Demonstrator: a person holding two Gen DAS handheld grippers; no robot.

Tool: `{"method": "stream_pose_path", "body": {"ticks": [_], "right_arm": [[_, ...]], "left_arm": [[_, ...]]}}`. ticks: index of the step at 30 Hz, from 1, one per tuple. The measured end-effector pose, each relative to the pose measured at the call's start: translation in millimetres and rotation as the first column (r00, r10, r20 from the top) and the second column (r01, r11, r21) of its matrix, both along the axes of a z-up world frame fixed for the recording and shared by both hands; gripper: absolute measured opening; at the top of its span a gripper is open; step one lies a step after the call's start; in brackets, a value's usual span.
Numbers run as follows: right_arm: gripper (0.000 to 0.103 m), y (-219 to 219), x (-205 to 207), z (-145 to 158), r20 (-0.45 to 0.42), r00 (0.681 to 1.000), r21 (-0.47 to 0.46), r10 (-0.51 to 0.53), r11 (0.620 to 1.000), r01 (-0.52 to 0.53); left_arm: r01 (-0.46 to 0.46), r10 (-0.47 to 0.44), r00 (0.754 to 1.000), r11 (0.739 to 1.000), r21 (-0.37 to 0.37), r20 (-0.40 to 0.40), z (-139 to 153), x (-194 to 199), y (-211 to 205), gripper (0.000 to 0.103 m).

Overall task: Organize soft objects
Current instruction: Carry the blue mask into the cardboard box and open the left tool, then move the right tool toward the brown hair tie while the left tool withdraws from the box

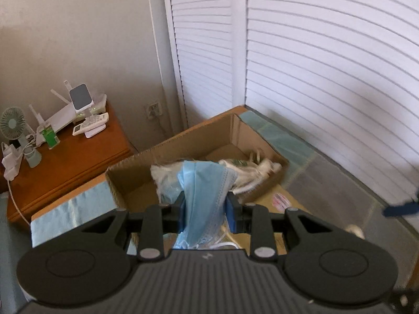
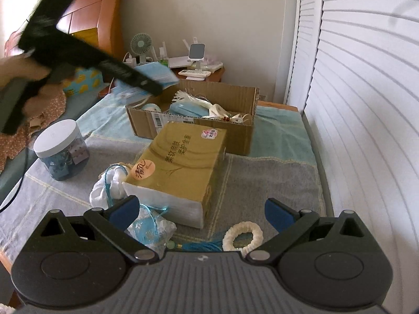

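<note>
While the left gripper [image 1: 207,209] pinches a blue face mask [image 1: 203,193] tight betw. its pads, the mask hangs above the open cardboard box [image 1: 131,180] (other soft stuff inside). Right wrist cam: right gripper [image 2: 203,210] jaws wide, nothing held, over a cream scrunchie [image 2: 243,236] near the tissue pack [image 2: 180,167].

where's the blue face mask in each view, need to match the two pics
Left wrist view: the blue face mask hangs at lower centre, pinched in the left gripper, in front of the cardboard box.
Right wrist view: the mask is at upper left of centre, at the tip of the left gripper, above the box's left end.
Shared landmark: the open cardboard box.
</note>
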State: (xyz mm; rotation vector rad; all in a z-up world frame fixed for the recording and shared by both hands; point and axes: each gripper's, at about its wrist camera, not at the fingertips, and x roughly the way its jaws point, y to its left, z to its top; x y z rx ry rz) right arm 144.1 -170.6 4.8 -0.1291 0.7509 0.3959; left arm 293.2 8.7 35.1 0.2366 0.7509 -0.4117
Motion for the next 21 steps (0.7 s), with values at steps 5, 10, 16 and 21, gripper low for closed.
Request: {"method": "stream_pose_path", "body": {"ticks": [5,10,16,21], "right_arm": [[0.103,-1,2,-2,-0.004,1.000,-0.001,-0.002,1.000,0.002],[0.103,-1,5,-5,-0.016,1.000,0.003,-0.004,1.000,0.004],[0.103,-2,7,-9,-0.031,0.999,0.000,-0.009,1.000,0.009],[0.103,-5,7,-9,-0.036,0.999,0.008,-0.015,1.000,0.015]], "left_arm": [[0.015,-0.015,1.000,1.000,0.007,-0.001,-9,29,-7,0.029],[0.020,-0.021,1.000,0.999,0.040,0.009,-21,47,-15,0.030],[0.020,-0.021,1.000,0.998,0.066,0.008,-33,49,-17,0.077],[0.002,-0.003,1.000,0.998,0.061,0.013,-25,37,-12,0.083]]}}
